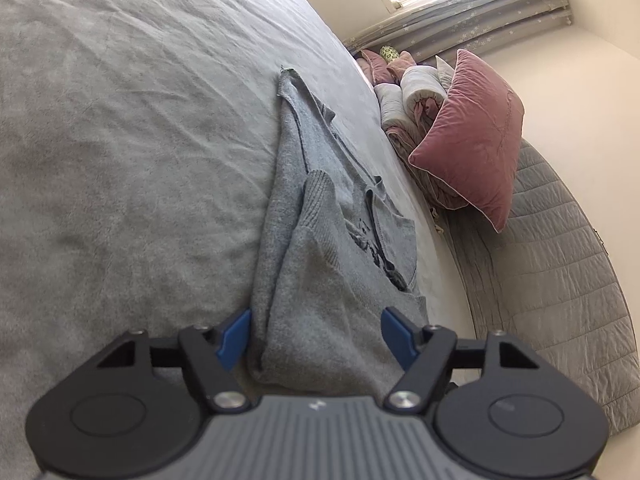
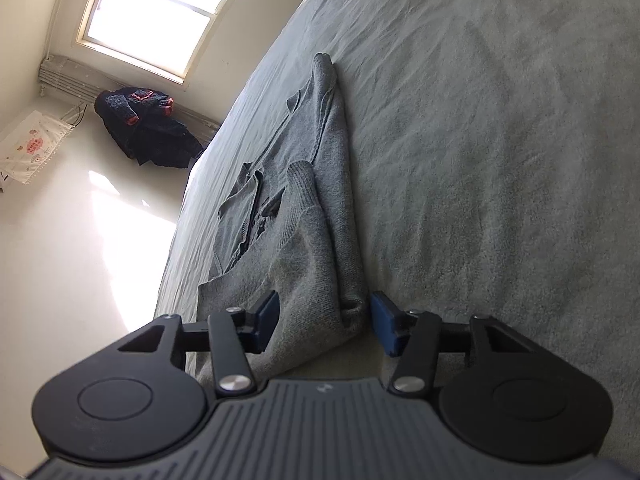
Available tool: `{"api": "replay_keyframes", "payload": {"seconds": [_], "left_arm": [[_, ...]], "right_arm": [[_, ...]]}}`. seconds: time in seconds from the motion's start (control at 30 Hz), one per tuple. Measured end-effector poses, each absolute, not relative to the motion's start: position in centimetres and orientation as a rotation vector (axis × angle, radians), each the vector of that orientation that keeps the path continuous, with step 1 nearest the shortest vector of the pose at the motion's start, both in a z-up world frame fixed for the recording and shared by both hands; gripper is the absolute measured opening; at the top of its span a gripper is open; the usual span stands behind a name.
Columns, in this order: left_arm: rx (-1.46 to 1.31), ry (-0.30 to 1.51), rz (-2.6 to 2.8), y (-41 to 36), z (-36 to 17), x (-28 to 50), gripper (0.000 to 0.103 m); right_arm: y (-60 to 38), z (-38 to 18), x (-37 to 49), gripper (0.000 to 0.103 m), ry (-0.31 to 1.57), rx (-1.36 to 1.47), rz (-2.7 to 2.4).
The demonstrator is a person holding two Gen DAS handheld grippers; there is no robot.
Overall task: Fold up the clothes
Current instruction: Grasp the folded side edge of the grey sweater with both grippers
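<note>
My left claw (image 1: pixel 316 332) is spread wide, its blue pads standing on either side of the near end of the grey sweater (image 1: pixel 320 248) without pinching it. My right claw (image 2: pixel 324 322) is spread wide as well, one pad over the knit and the other just past the folded edge of the same sweater (image 2: pixel 296 232), which bunches between them; I cannot tell whether either pad touches the cloth.

The sweater lies partly folded on the grey bedspread (image 1: pixel 120 140), long and narrow, with a ribbed sleeve (image 1: pixel 316 200) laid over its body and a dark printed design (image 1: pixel 372 244) showing beside it. The far end tapers to a point toward the edge of the bed.

Beyond the bed, on the left claw's side, a pink pillow (image 1: pixel 472 136) leans against rolled bedding (image 1: pixel 416 92) beside a quilted grey headboard (image 1: pixel 560 280), under a curtain (image 1: pixel 460 20). On the right claw's side, a bright window (image 2: pixel 160 12) and a dark jacket (image 2: pixel 148 128) hanging below it.
</note>
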State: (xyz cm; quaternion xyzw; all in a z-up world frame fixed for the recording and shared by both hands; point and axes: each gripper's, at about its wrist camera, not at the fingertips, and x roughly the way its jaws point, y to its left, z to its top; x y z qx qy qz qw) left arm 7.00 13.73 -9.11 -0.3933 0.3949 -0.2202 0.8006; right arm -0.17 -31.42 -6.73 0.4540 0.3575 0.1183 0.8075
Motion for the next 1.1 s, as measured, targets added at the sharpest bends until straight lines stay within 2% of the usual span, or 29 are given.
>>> {"api": "replay_keyframes", "payload": {"seconds": [0.07,0.1,0.2,0.27,0.53,0.73,1.1], "left_arm": [[-0.852,0.834,-0.467,13.5,-9.4,7.4,0.056],[-0.856,0.828,-0.464,13.3,-9.6,7.6,0.054],[-0.891,0.838,-0.436,13.2,-9.9,7.6,0.040],[-0.918,0.847,-0.416,13.2,-10.2,7.6,0.014],[-1.038,0.879,-0.368,13.5,-10.6,6.7,0.010],[-1.021,0.903,-0.386,13.7,-9.3,5.0,0.010],[-0.968,0.962,-0.397,15.0,-8.1,-1.0,0.011]], "right_arm": [[-31.0,-6.9,0.6,0.050,0.759,0.983,0.258],[-30.8,-6.9,0.8,0.046,0.758,0.979,0.257],[-30.3,-6.9,1.4,0.035,0.753,0.973,0.248],[-30.4,-7.1,1.6,0.020,0.753,0.983,0.243],[-32.1,-7.0,-0.6,0.016,0.715,1.103,0.285],[-32.5,-5.9,-2.0,0.016,0.724,1.128,0.299],[-32.0,-5.6,-6.3,0.016,0.844,1.118,0.281]]}}
